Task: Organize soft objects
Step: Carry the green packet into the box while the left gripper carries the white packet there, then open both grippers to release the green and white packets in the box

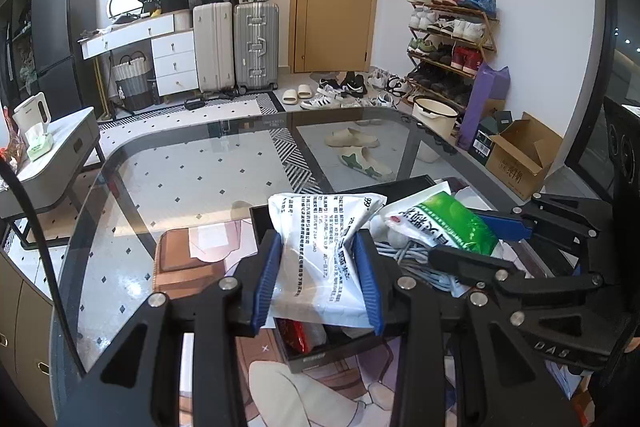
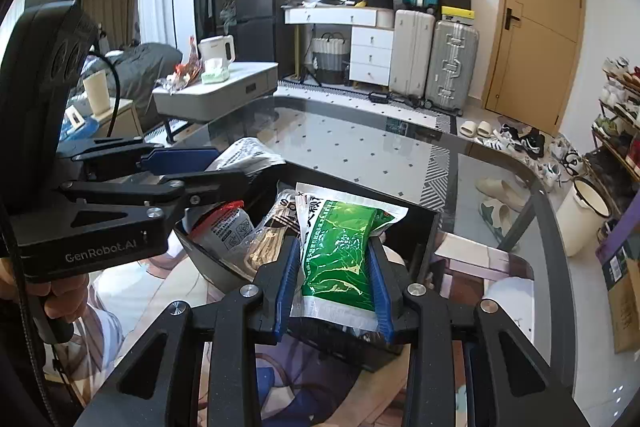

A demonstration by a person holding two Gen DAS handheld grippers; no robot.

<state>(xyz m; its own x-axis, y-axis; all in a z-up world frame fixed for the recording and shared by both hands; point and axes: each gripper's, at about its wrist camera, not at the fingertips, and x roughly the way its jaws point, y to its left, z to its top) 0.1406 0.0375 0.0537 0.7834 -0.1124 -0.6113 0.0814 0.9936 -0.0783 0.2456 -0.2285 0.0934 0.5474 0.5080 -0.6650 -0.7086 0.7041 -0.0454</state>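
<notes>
My left gripper [image 1: 320, 259] is shut on a white printed soft pack [image 1: 320, 251], held over a black box [image 1: 316, 357] on the glass table. My right gripper [image 2: 334, 263] is shut on a green and white soft pack [image 2: 340, 255], held over the same black box [image 2: 424, 227]. In the left wrist view the right gripper [image 1: 476, 235] holds the green pack [image 1: 452, 223] just to the right. In the right wrist view the left gripper [image 2: 192, 167] holds the white pack [image 2: 248, 155] at the box's left. The box holds a red-capped pouch [image 2: 228, 223], a pack of sticks [image 2: 272, 227] and grey cord [image 1: 416, 259].
The glass table [image 1: 180, 167] has a rounded far edge. A printed mat [image 2: 480, 259] lies under the box. A low grey side table [image 2: 216, 95] with a kettle stands beyond. Suitcases, a shoe rack and shoes line the far wall.
</notes>
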